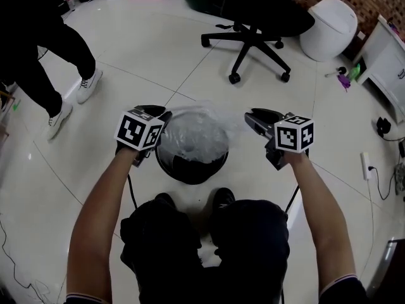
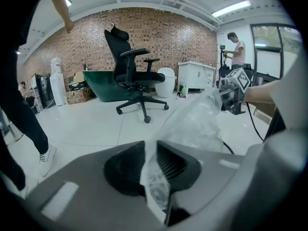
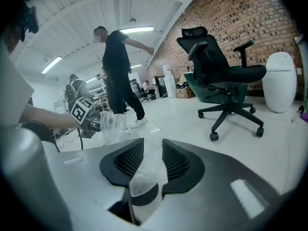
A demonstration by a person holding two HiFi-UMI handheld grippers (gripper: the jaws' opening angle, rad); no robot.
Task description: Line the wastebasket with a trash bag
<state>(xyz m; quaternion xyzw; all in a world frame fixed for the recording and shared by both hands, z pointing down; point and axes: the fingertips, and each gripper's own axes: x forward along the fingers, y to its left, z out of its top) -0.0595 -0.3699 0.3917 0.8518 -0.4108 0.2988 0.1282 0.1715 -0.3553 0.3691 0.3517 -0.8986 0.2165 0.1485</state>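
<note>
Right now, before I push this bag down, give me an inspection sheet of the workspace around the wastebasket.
Surface: glossy white tiled floor.
Job's things: black wastebasket on the floor; clear trash bag spread over its mouth.
Clutter: small purple and green items by the white cabinet.
Claws: left claw and right claw each pinch the bag.
Cables: left cable and right cable hang below the claws; power strip at right.
Surroundings: office chair, bystander's legs, brick wall.

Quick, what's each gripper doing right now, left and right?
Left gripper: closed, pinching the clear trash bag between its jaws.
Right gripper: closed, holding the opposite side of the same trash bag.
</note>
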